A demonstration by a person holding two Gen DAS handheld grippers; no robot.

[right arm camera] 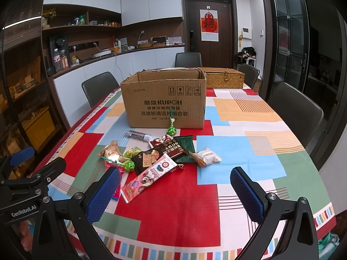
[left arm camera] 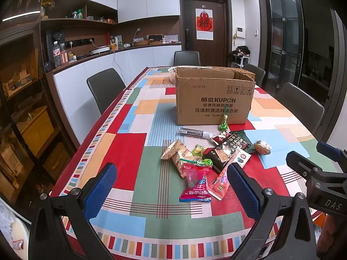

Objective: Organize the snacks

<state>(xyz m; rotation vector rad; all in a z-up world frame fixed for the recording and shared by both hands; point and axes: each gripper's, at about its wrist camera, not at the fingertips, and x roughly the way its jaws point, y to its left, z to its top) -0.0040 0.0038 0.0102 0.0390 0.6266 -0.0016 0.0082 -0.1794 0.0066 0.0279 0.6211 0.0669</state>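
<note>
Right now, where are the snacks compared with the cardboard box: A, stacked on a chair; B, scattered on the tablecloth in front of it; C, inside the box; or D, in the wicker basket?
B: the snacks lie loose on the tablecloth in front of the open cardboard box, with both grippers open and empty.

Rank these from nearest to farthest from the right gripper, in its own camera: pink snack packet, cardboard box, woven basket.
From the right gripper:
1. Pink snack packet, just ahead, toward its left finger.
2. Cardboard box, mid-table behind the snacks.
3. Woven basket, at the far end, right of the box.
</note>
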